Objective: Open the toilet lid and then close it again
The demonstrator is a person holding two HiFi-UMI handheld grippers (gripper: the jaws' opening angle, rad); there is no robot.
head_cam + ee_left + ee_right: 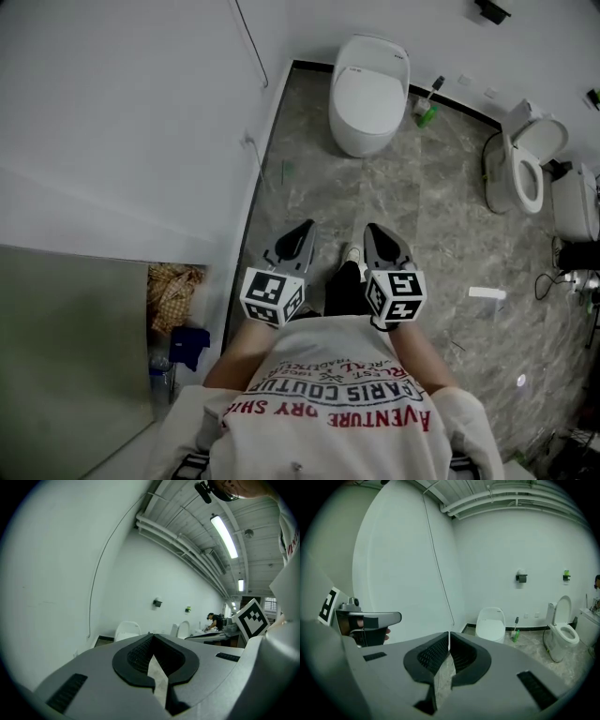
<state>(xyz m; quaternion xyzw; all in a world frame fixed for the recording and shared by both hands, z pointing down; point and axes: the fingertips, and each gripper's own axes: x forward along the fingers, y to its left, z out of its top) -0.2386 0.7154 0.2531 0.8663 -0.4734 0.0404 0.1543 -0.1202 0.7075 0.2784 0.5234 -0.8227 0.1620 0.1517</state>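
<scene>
A person stood on a grey stone floor (375,197), holding the left tool (300,236) and right tool (375,234) close to the body. Both tools had their jaws pressed together with nothing between them. The white toilet (367,103) stood well ahead by the wall, its lid (370,89) down and untouched.

A second toilet (528,169) to the right already had its lid raised and would be the wrong target. Shut jaws might slide off the smooth lid edge, and a lid released early could slam.

Just beside the first toilet, a toilet brush (436,86) stood in what looked like a green holder (427,116). A woven basket (173,292) at left showed no clear contents.
</scene>
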